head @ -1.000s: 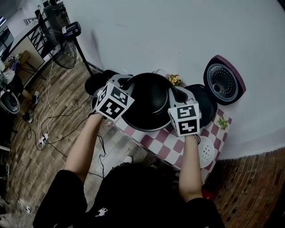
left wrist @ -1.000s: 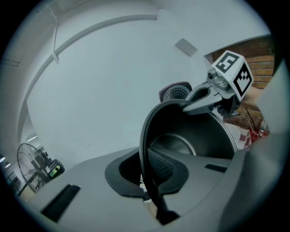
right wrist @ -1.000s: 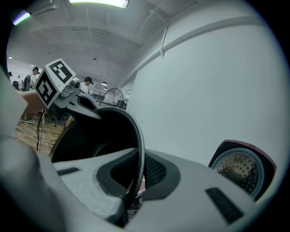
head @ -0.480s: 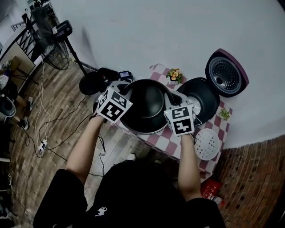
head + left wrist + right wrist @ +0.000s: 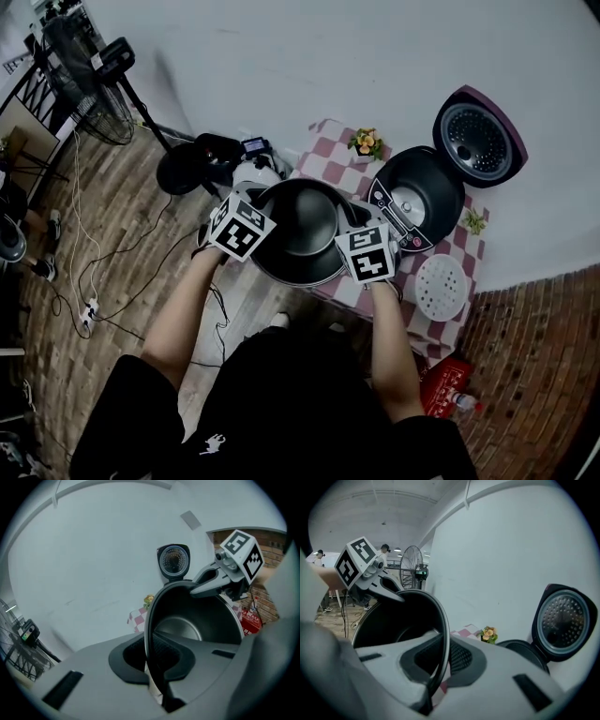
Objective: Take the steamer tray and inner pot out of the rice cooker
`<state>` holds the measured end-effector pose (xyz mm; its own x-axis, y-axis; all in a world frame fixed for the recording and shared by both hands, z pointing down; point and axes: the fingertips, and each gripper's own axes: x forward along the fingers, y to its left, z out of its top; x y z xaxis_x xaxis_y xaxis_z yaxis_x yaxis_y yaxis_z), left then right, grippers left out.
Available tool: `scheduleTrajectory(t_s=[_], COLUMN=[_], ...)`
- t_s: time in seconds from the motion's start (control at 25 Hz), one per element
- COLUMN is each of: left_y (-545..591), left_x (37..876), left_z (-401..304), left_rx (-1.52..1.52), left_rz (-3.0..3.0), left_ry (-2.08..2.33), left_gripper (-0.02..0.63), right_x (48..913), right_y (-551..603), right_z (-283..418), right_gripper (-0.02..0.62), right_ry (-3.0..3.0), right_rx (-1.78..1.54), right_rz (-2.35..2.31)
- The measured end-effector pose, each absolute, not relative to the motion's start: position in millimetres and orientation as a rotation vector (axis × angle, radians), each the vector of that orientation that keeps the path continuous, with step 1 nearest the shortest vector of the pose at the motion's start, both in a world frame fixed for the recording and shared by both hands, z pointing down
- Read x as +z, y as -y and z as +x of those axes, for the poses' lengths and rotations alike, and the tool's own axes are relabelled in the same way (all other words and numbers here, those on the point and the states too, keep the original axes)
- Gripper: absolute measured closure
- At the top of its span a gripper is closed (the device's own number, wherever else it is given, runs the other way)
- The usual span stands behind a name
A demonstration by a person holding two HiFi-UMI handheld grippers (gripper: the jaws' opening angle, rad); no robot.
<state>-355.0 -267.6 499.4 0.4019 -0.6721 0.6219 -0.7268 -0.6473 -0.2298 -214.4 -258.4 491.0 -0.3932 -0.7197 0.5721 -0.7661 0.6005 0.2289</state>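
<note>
Two hand-held grippers carry a dark pot [image 5: 302, 234] by its rim, one on each side. The left gripper [image 5: 152, 656] has its jaws nearly together, with only the thin lip of the pot pinched between the pads. The right gripper [image 5: 440, 663] clamps the opposite edge just as narrowly. Each gripper's own view shows the other one biting the far rim.

The pot hangs upright over the near-left part of a table [image 5: 330, 150] covered in a checked cloth. Whether its base touches the cloth cannot be told. Inside it, only the bare, smooth bottom shows.

To its right stands the rice cooker [image 5: 386, 208], with its lid [image 5: 483, 136] swung up and back against the wall. The cooker's open well shows the round heating plate at its floor.

A white, perforated steamer tray [image 5: 441, 286] lies flat on the cloth, in front of the cooker and to the right of the right gripper, apart from the pot.

One small flower pot [image 5: 366, 142] sits at the table's far edge by the wall, between the pot and the cooker. On the wooden floor to the left stands a fan [image 5: 89, 80].
</note>
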Motion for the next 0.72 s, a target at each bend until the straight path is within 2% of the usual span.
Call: scheduleTrajectory(t_s=[0.72], left_y=[271.3], left_x=[591.1], left_z=[-348.0], left_rx=[1.171], left_rz=[2.486], left_ry=[1.096], left_gripper=[0.595], right_x=[571.2], right_y=[251.9], right_z=[-209.0], right_gripper=[0.581], right_ry=[2.044], right_rx=[0.189], right_rz=[1.171])
